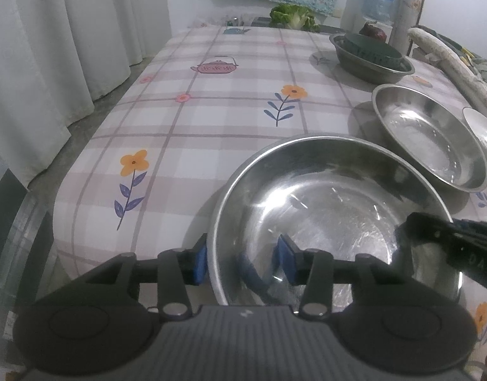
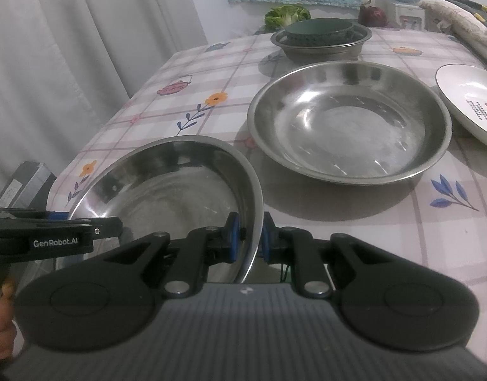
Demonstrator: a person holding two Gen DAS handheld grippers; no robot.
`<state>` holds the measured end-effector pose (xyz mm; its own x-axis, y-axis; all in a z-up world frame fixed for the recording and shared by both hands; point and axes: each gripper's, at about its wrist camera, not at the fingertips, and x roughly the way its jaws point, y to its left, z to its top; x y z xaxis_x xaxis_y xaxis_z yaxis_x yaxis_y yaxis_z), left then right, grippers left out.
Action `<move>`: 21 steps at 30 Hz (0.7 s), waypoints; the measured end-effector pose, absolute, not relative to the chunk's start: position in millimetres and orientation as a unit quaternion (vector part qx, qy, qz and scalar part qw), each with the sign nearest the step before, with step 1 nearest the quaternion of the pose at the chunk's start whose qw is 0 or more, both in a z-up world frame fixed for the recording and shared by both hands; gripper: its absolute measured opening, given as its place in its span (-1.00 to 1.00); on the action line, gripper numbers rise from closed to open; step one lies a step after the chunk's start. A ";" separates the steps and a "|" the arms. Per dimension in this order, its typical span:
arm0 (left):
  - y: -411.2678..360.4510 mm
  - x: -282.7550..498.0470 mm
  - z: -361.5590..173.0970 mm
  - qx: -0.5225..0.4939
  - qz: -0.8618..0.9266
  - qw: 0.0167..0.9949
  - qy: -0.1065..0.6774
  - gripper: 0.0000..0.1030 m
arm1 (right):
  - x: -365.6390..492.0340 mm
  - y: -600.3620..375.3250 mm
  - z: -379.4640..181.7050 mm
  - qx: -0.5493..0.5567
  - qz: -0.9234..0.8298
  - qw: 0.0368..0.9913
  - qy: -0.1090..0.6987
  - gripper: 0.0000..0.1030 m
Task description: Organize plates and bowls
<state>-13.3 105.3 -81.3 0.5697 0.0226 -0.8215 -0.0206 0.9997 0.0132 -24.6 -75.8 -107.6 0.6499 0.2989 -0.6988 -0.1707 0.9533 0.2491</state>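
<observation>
White plate [image 2: 471,101] cut off at the frame's right edge.

Your left hand-held gripper [image 1: 243,262] has a grey ribbed housing with a small pale logo at its front edge. On either side sits a rounded matte-black lobe with a shallow oval recess. Black link arms run forward from silver pivot pins to two black fingers faced with blue pads [image 1: 200,265]. Your right hand-held gripper [image 2: 249,238] is built the same way: ribbed grey body, black lobes, silver pins, blue pads [image 2: 233,238]. Seen from the right wrist, the left unit's black side bar carries white "GenRobot.AI" lettering and a small silver screw.
</observation>
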 end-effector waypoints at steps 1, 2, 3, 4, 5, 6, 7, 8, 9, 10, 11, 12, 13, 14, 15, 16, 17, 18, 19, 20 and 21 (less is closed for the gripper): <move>105.3 -12.7 -81.3 0.002 0.013 0.886 0.463 -0.11 | -24.6 -75.4 -107.4 0.080 0.130 0.905 0.398 -0.72; 104.8 -12.5 -80.9 0.003 0.014 0.887 0.462 -0.11 | -24.6 -75.1 -107.2 0.079 0.130 0.905 0.398 -0.72; 104.6 -12.6 -80.4 0.003 0.013 0.887 0.462 -0.11 | -24.5 -74.9 -107.0 0.079 0.129 0.904 0.399 -0.72; 105.5 -12.5 -79.5 0.000 0.011 0.887 0.462 -0.10 | -24.7 -74.8 -107.1 0.079 0.129 0.905 0.399 -0.72; 105.9 -12.5 -78.9 -0.003 0.009 0.887 0.462 -0.11 | -24.6 -74.3 -106.8 0.078 0.127 0.904 0.400 -0.71; 106.8 -12.4 -78.1 -0.007 0.007 0.887 0.462 -0.11 | -24.8 -74.2 -106.4 0.077 0.126 0.905 0.399 -0.71; 107.4 -12.5 -77.5 -0.008 0.007 0.887 0.461 -0.11 | -24.8 -73.6 -105.9 0.076 0.126 0.905 0.398 -0.71; 107.4 -13.1 -76.8 -0.008 0.007 0.888 0.459 -0.11 | -24.8 -73.0 -105.2 0.076 0.126 0.906 0.398 -0.71; 107.4 -13.5 -76.2 -0.006 0.008 0.889 0.458 -0.11 | -24.9 -72.8 -104.9 0.075 0.127 0.906 0.397 -0.71; 107.4 -13.5 -75.8 -0.003 0.010 0.890 0.456 -0.11 | -25.0 -72.0 -104.2 0.074 0.128 0.906 0.396 -0.71; 107.4 -13.8 -75.5 -0.002 0.011 0.890 0.456 -0.11 | -25.2 -70.7 -103.8 0.071 0.128 0.907 0.395 -0.71; 107.8 -14.0 -75.3 -0.001 0.012 0.890 0.455 -0.11 | -25.1 -70.0 -103.3 0.069 0.129 0.907 0.394 -0.71; 108.7 -13.8 -75.1 -0.002 0.013 0.890 0.455 -0.11 | -25.2 -68.6 -103.2 0.067 0.130 0.907 0.394 -0.70; 109.3 -13.8 -75.0 -0.003 0.013 0.890 0.456 -0.11 | -24.6 -68.2 -103.0 0.066 0.131 0.907 0.394 -0.70; 109.9 -13.6 -74.9 -0.003 0.014 0.890 0.456 -0.11 | -23.9 -67.7 -103.2 0.066 0.131 0.907 0.395 -0.70; 110.3 -13.2 -74.8 -0.003 0.014 0.890 0.456 -0.11 | -22.8 -67.5 -103.2 0.066 0.132 0.906 0.396 -0.70; 110.4 -13.0 -74.5 -0.002 0.014 0.890 0.456 -0.11 | -21.9 -67.2 -103.6 0.066 0.132 0.906 0.397 -0.69; 110.3 -12.8 -74.1 0.000 0.015 0.890 0.456 -0.11 | -21.0 -67.2 -104.0 0.066 0.133 0.905 0.398 -0.69; 110.1 -12.5 -73.8 0.001 0.014 0.890 0.455 -0.11 | -20.4 -66.7 -104.3 0.067 0.133 0.905 0.399 -0.69; 110.0 -12.2 -73.6 0.002 0.014 0.890 0.455 -0.11 | -19.6 -66.3 -104.7 0.066 0.133 0.904 0.400 -0.69; 110.1 -11.8 -73.5 0.002 0.015 0.890 0.455 -0.11 | -19.0 -66.1 -105.1 0.066 0.133 0.904 0.402 -0.69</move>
<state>-11.8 110.1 -73.5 0.5860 0.0280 -0.8098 -0.0239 0.9996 0.0173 -19.0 -66.1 -105.1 0.6424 0.2927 -0.7083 -0.1865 0.9561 0.2260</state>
